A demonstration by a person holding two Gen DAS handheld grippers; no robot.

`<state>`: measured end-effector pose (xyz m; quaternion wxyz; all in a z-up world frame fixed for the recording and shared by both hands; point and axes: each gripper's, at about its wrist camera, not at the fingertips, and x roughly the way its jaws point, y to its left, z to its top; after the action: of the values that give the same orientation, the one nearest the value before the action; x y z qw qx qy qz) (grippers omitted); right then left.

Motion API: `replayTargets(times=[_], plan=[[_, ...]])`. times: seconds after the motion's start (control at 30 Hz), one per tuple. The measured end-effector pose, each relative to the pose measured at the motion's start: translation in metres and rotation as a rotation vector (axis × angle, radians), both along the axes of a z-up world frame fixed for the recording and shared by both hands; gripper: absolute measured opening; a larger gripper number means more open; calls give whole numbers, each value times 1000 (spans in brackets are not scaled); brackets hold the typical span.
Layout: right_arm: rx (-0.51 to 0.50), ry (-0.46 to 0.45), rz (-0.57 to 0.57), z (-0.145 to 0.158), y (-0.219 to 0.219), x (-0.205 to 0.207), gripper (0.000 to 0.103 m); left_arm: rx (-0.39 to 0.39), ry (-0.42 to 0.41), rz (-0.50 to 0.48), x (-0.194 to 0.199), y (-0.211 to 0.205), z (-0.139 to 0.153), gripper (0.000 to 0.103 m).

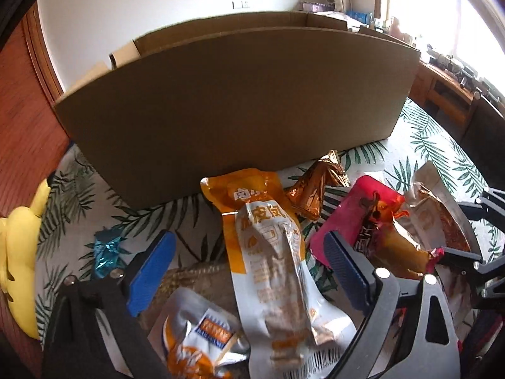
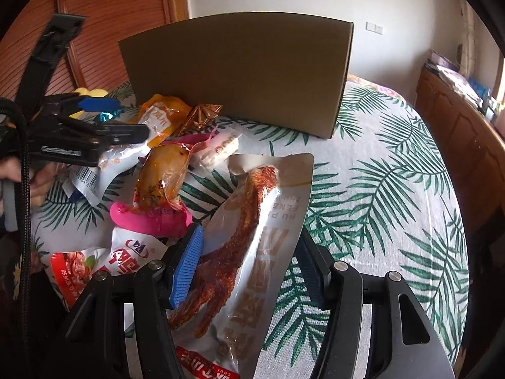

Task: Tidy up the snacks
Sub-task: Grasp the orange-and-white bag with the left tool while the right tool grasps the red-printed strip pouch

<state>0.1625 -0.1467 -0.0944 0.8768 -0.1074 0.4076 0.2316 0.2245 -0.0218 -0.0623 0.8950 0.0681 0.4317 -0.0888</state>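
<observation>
Snack packets lie heaped on a leaf-print cloth-covered tabletop, in front of a tall brown cardboard box that stands toward its far edge. At the left edge, in the left wrist view, sits a yellow soft toy, and just inward a crumpled blue foil wrapper. The left gripper hangs spread wide over the heap, its blue pads clear of everything, with a long orange-and-white vacuum pouch lying between them untouched. Below that pouch lies a small silver-and-orange packet. Behind, close to the box, is a gold foil wrapper; to the right, a pink-edged clear pouch with an orange-brown piece inside.

In the right wrist view the same pink pouch lies left of centre, with a red-and-white packet nearer the front edge. The right gripper straddles a large silver pouch showing a reddish chicken foot (the left pad lies against the pouch edge; the right pad is partly hidden behind the pouch, so I cannot tell whether it is clamped). The right half of the cloth is bare.
</observation>
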Motion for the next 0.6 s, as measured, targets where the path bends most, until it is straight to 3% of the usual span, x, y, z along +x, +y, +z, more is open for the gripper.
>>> replayTargets(times=[0.17, 0.3, 0.43, 0.6], plan=[[9, 7, 20, 0, -3, 5, 52, 10, 61, -13, 13, 2, -8, 72], [55, 36, 26, 2, -10, 11, 39, 32, 57, -51, 12, -7, -3, 51], [83, 57, 27, 3, -12, 14, 33, 42, 37, -74, 9, -11, -1, 49], [87, 61, 16, 2, -11, 14, 36, -4, 26, -70, 2, -2, 3, 47]])
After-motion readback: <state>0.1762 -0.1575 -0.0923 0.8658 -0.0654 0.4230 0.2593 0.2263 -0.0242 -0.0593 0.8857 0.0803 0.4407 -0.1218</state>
